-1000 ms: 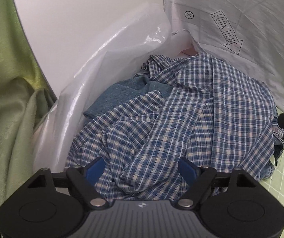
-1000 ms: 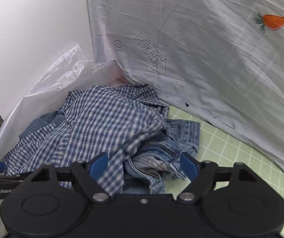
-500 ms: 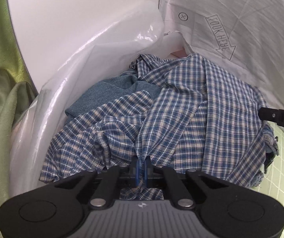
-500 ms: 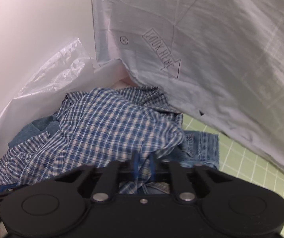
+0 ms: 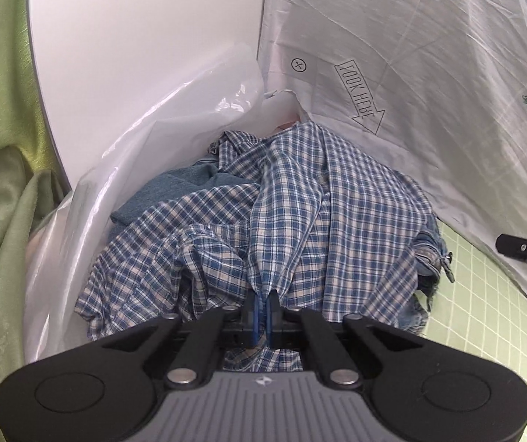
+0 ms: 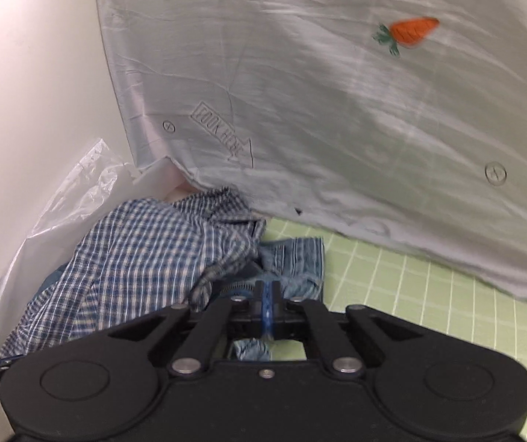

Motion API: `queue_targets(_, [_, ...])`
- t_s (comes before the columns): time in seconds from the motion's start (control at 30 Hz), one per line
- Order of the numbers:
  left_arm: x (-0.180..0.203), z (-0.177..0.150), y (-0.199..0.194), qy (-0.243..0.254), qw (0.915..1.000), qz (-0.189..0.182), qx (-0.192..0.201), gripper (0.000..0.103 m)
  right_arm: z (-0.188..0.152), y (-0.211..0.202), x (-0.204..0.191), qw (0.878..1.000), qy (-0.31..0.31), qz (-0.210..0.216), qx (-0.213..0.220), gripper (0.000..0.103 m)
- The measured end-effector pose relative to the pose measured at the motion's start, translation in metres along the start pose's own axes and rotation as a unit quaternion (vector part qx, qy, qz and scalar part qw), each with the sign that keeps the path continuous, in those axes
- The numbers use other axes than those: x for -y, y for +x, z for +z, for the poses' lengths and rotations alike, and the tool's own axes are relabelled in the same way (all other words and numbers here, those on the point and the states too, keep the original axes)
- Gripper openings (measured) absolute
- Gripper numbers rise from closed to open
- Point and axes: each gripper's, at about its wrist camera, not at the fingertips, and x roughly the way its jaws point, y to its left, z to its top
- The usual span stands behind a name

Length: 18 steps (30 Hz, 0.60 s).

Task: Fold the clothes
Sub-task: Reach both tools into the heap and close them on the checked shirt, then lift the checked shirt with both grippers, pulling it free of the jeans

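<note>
1. Left gripper (image 5: 262, 307): clenched on fold of plaid shirt (image 5: 355, 221), atop clothes pile in corner.
2. Right gripper (image 6: 267, 304): jaws opening, nothing clearly between; jeans (image 6: 292, 258) just beyond, on green grid mat (image 6: 429, 294).

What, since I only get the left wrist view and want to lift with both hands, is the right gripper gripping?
Observer: The right gripper has its jaws nearly together and opening. They sit over the jeans, and I cannot tell whether any cloth is pinched.
Operator: Is the plaid shirt in them?
Observer: Not visibly. The plaid shirt ends in an edge that hangs just left of the jaws.
Operator: How do the jeans lie?
Observer: One flat part spreads onto the green mat beyond the jaws, towards the white sheet.
</note>
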Motion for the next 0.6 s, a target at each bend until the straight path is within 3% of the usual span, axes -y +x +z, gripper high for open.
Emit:
queue_targets(0.1, [-0.004,0.001,0.001,-0.016,0.9999,0.001,-0.003,0.004,-0.003,0.001,-0.002,1.0,0.002,0.011,-0.009,0.041])
queue_targets(0.2, [-0.007,0.005,0.006,-0.018,0.9998,0.005,-0.004,0.004,-0.003,0.009,-0.011,1.0,0.002,0.018,-0.014,0.051])
queue_targets(0.53, [-0.028,0.01,0.041,-0.041,0.9985,0.017,-0.033,0.009,0.012,0.064,-0.041,0.997,-0.008,0.067,-0.041,0.055])
queue_targets(0.6, [-0.03,0.01,0.047,-0.044,0.9981,0.018,-0.038,0.009,0.014,0.076,-0.045,0.996,0.0,0.071,-0.045,0.066])
